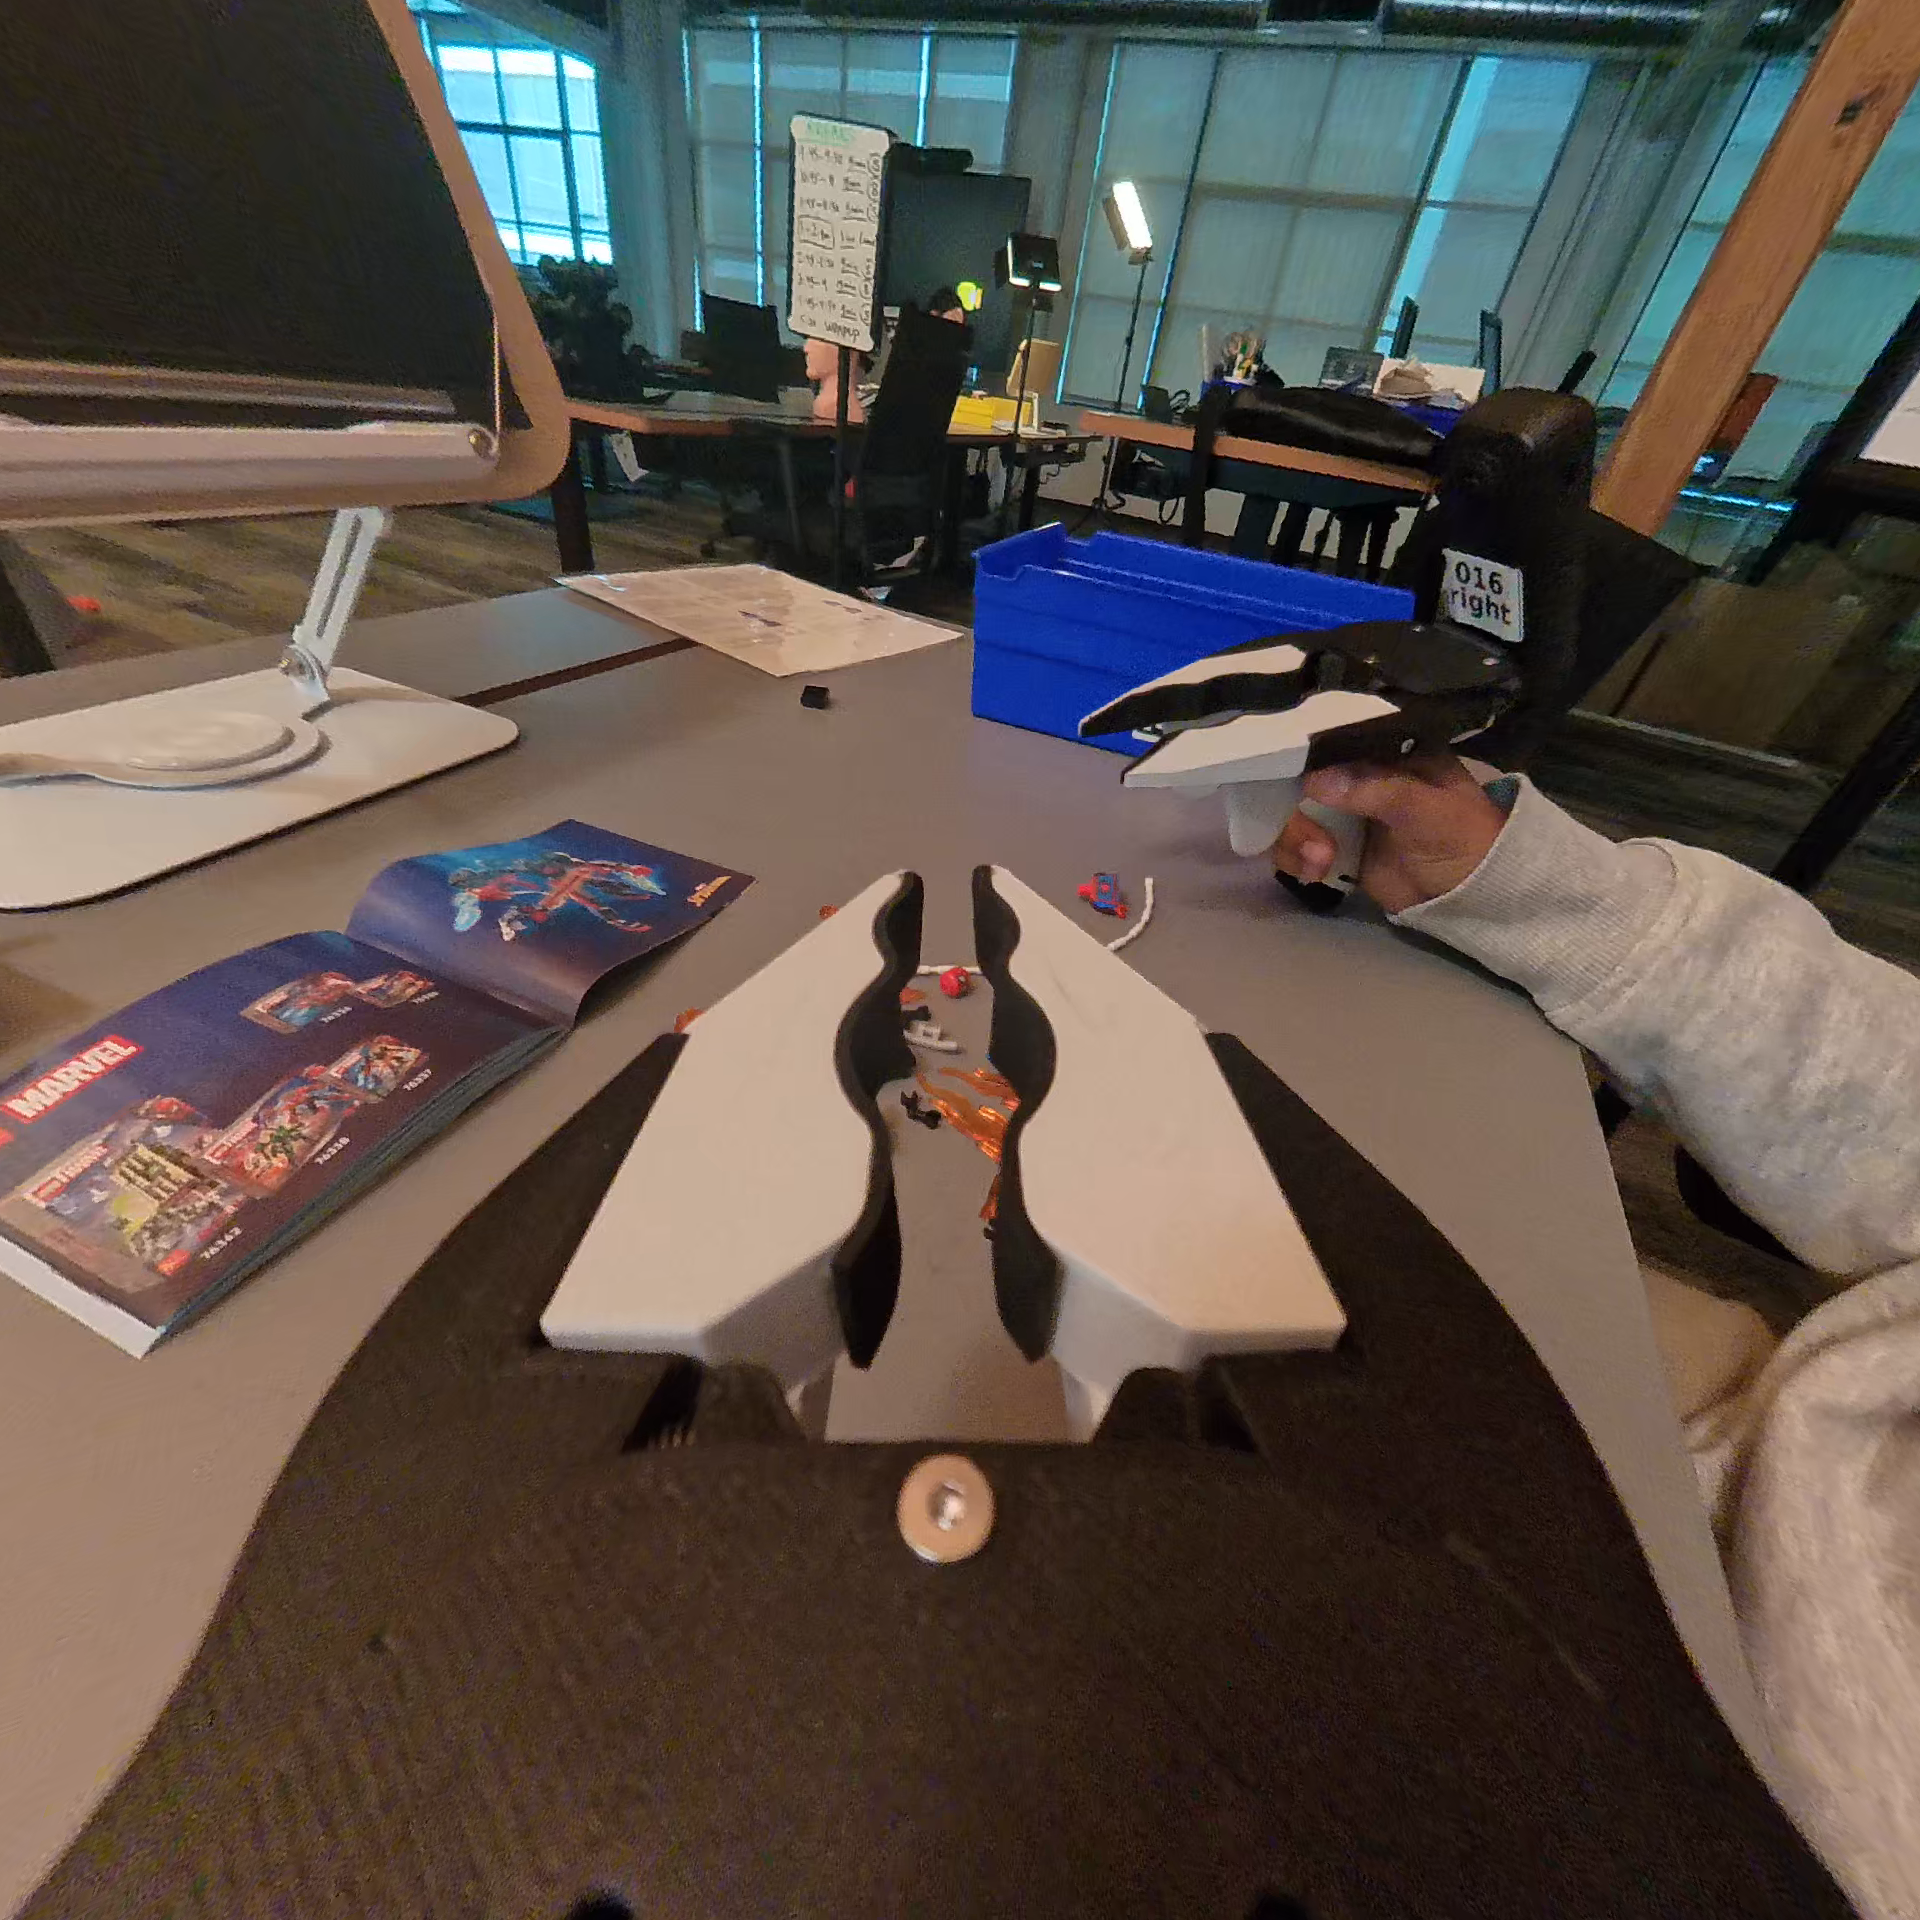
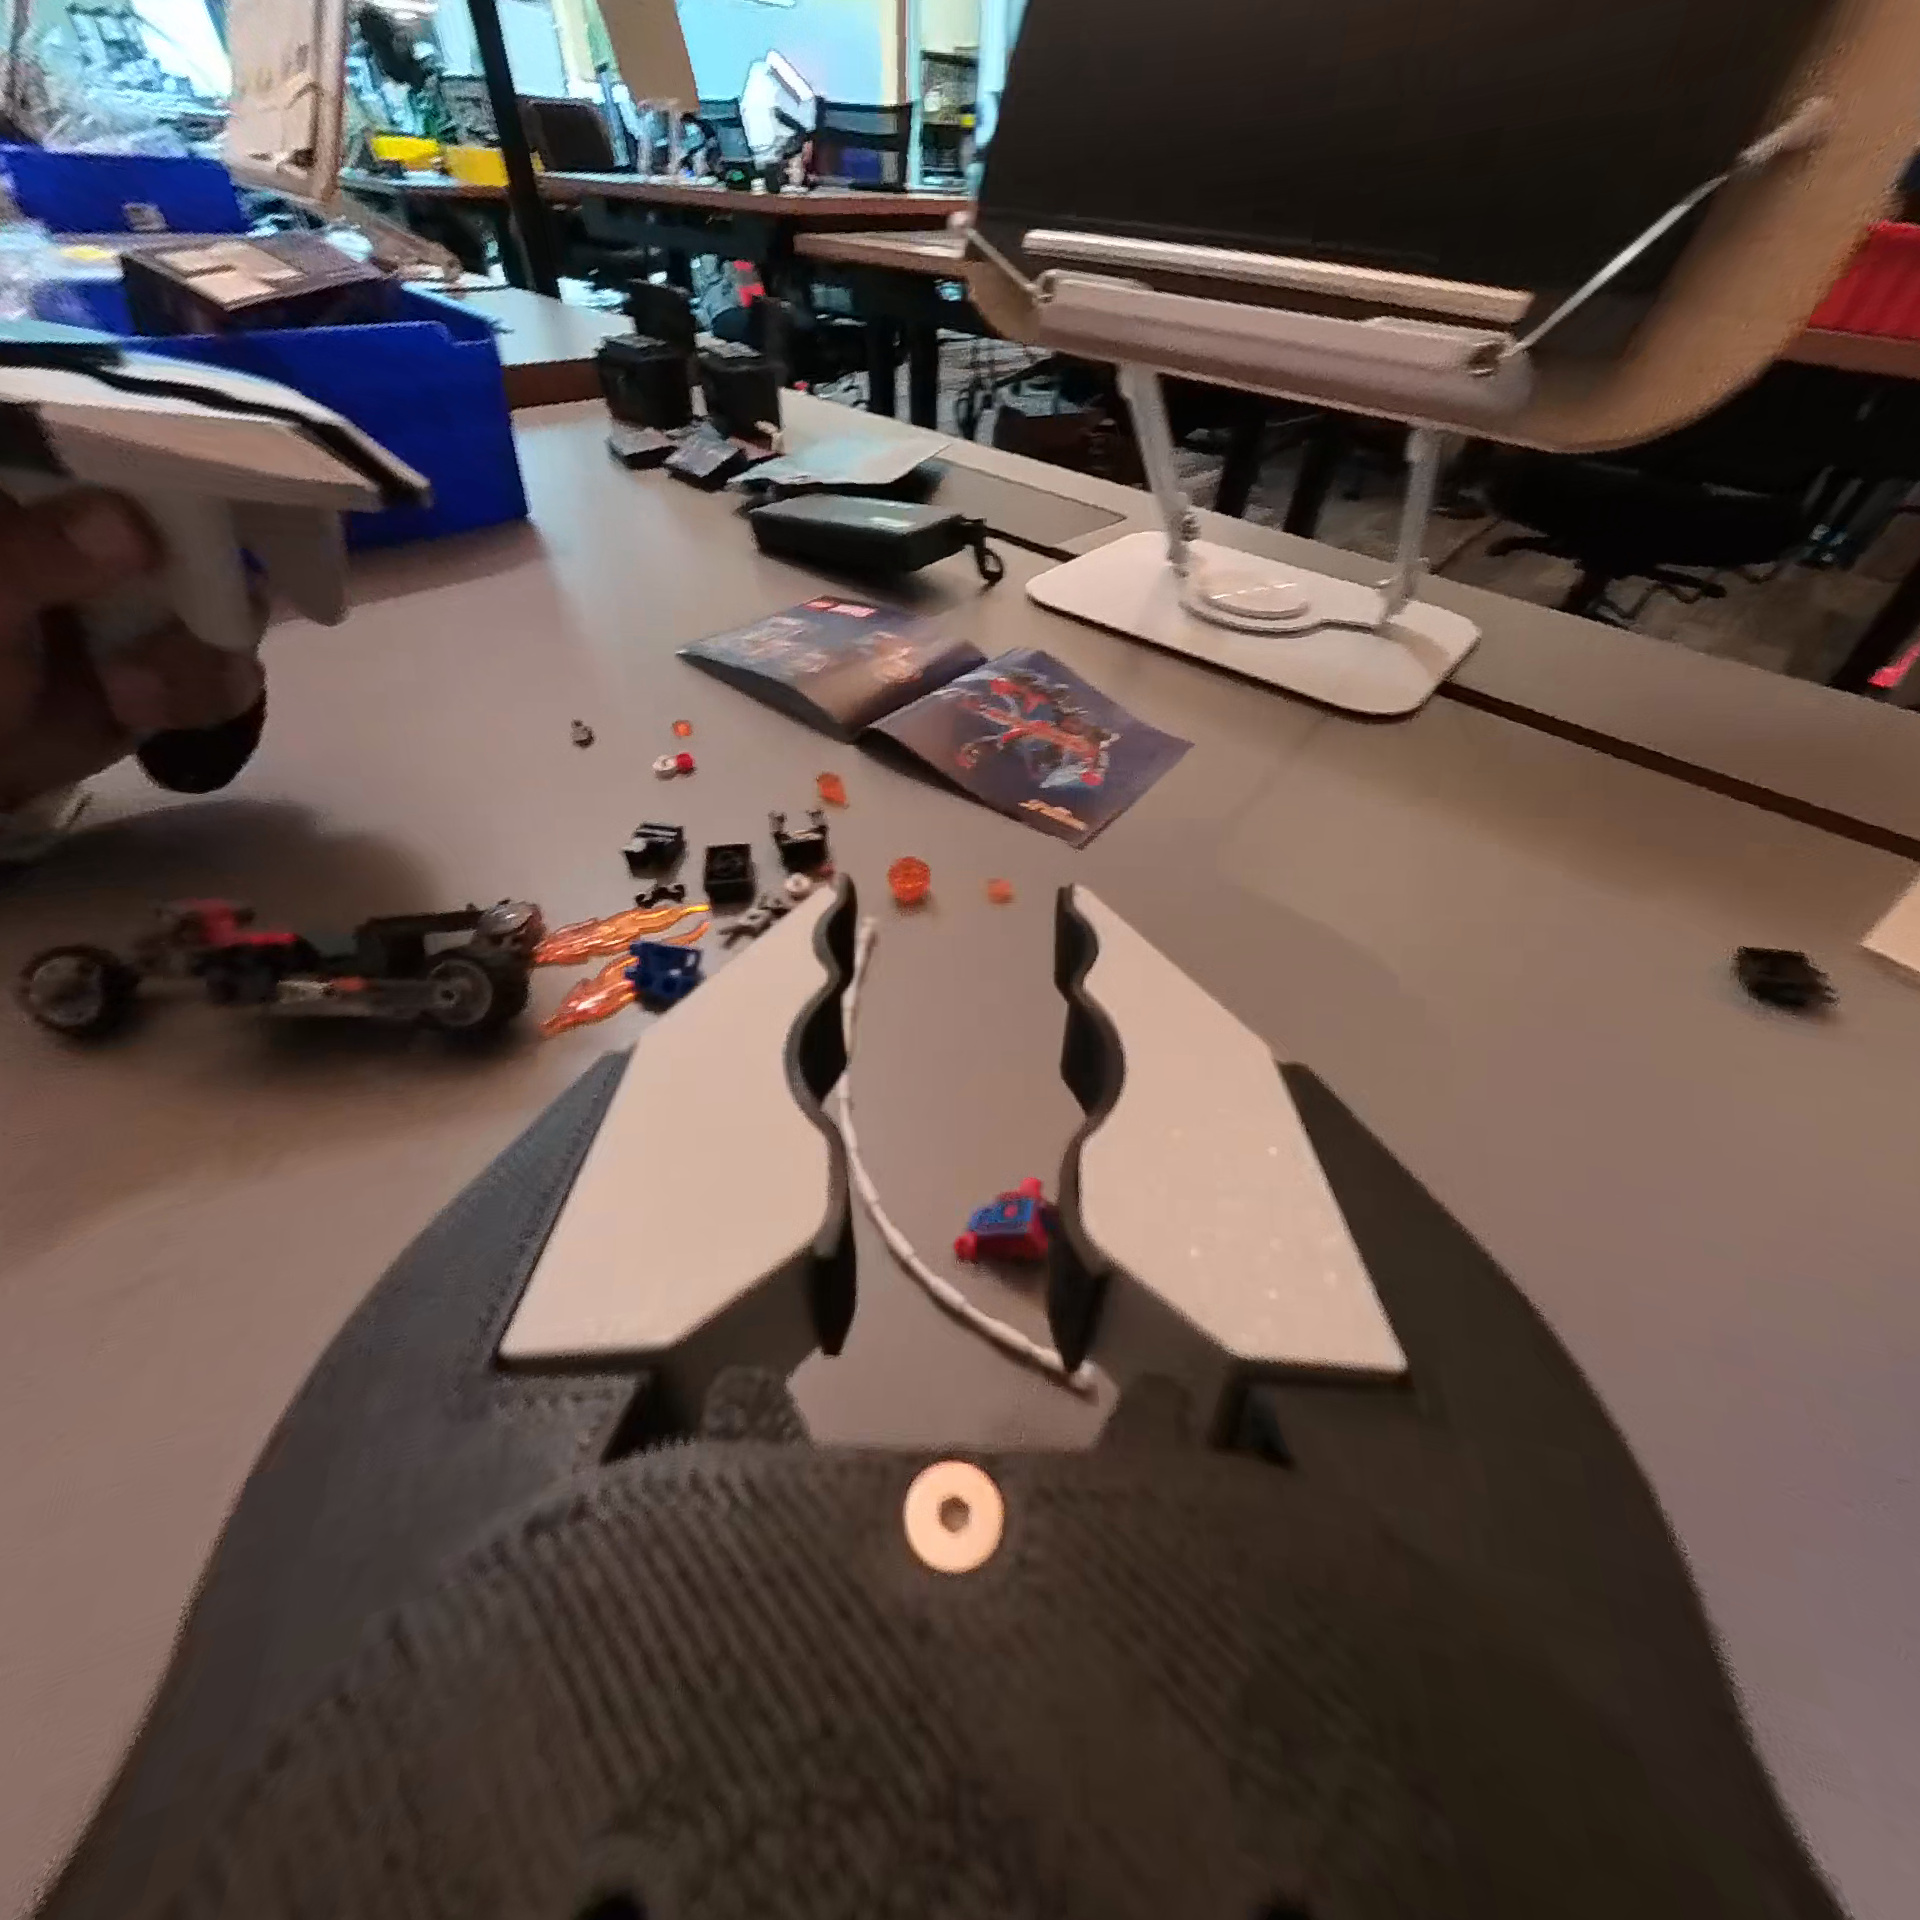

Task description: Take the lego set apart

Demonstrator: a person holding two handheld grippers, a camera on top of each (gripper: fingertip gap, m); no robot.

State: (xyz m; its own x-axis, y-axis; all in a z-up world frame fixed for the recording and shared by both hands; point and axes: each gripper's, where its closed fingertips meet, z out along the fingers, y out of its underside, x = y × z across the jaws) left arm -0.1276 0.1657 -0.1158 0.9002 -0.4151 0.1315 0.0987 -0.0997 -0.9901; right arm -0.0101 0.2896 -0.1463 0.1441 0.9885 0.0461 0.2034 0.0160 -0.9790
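Lego motorcycle (image 2: 281, 966) lies lengthwise left-right, flames rightward.

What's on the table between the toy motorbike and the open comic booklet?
In the right wrist view, loose Lego bits lie between the motorbike and booklet: small black pieces, orange flame pieces and orange studs.

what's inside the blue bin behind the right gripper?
Blue bin: only stepped inner walls show in the left wrist view; its floor is hidden by the front wall, and the right gripper covers one corner.
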